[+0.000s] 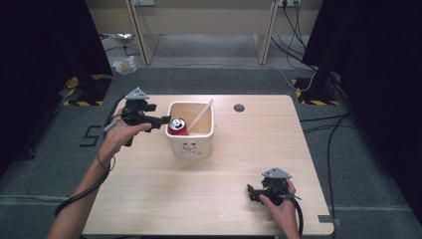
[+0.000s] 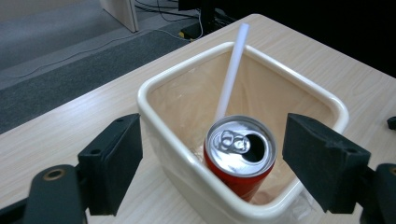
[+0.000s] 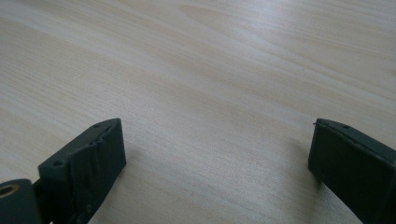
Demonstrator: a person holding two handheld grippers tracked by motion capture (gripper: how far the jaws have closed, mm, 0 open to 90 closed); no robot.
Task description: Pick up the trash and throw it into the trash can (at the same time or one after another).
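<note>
We see the wooden table [image 1: 209,199] filling the middle of the high view, pale and bare over most of its top; toward its 12 o'clock half stands a cream square bin [image 1: 191,147], open at the top, with a small dark hole [image 1: 239,107] in the tabletop at the bin's 2 o'clock. Inside the bin, against its 9 o'clock wall, a red drink can [image 1: 177,126] stands upright, its silver top opened; in the left gripper view the can [image 2: 240,158] sits in the bin's near corner. A white straw [image 1: 201,115] leans behind the can, its upper end resting past the rim at the bin's 1 o'clock corner.

At the bin's 9 o'clock we find the left gripper [image 1: 166,120], held in a hand [image 1: 117,139], its tips just at the rim beside the can; its jaws are spread wide, one outside the bin wall and one over the inside, grasping nothing. At the table's 5 o'clock the right gripper [image 1: 250,193] rests low over bare wood, well apart from the bin; its jaws too are released, wide apart, with nothing between them.
</note>
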